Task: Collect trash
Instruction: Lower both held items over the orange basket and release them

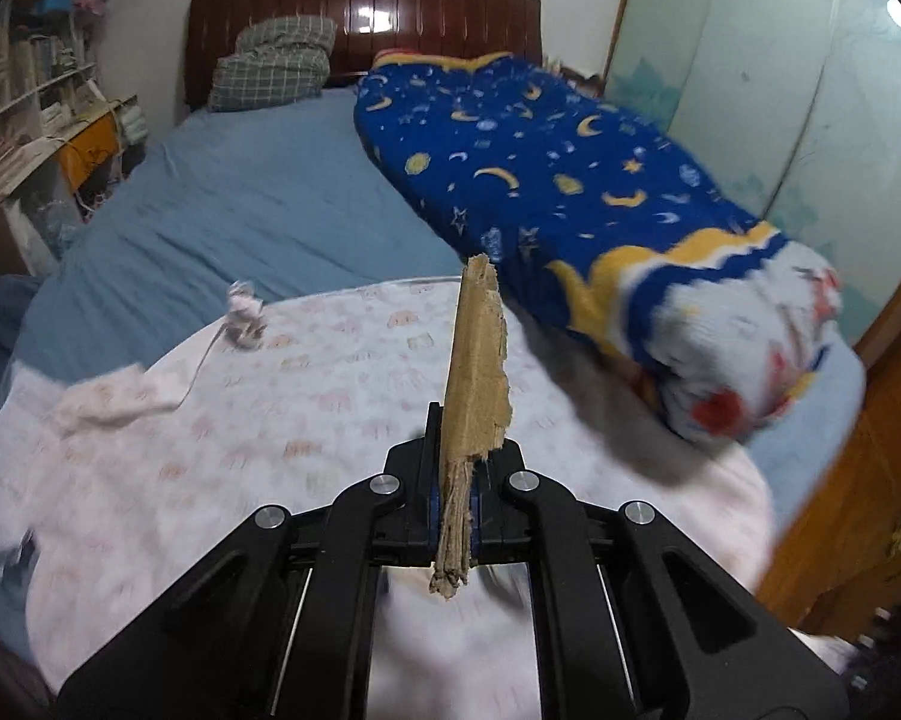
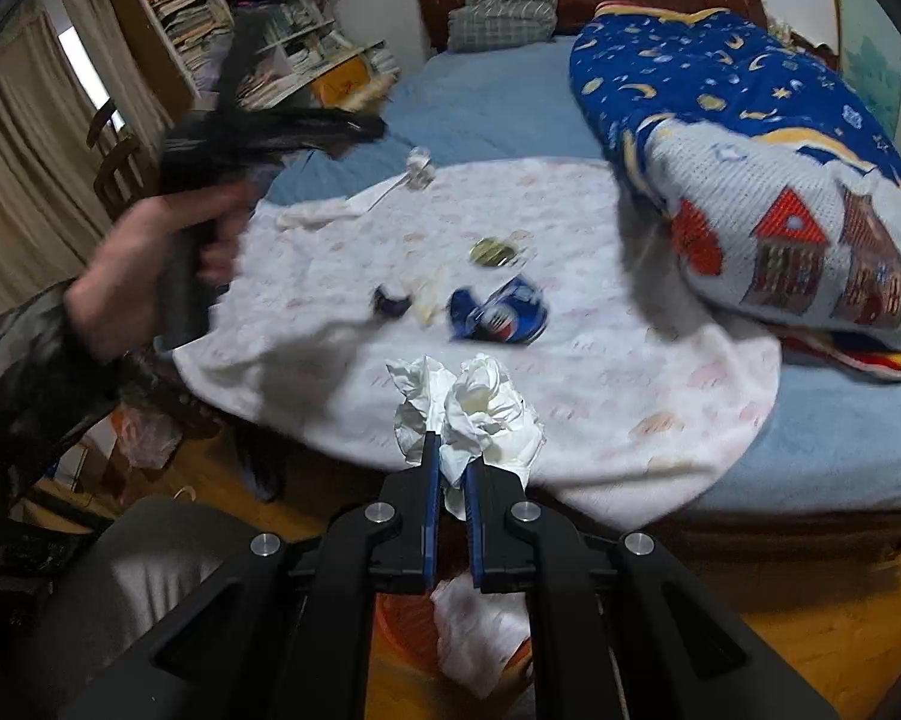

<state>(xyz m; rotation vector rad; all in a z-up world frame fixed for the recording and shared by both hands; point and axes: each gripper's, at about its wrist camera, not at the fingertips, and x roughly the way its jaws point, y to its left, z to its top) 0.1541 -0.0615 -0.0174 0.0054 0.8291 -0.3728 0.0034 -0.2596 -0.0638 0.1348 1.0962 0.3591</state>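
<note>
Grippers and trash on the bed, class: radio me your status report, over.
Left gripper shut on cardboard scrap. Right gripper shut on crumpled tissue, above orange bin. Blue wrapper on white blanket. Nothing in the way.

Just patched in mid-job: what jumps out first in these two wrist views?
The left gripper is shut on a torn strip of brown cardboard standing up from its jaws, above the white cloth on the bed. The right gripper is shut on crumpled white tissue at the bed's near edge, over an orange bin. A crushed blue can lies on the cloth.
</note>
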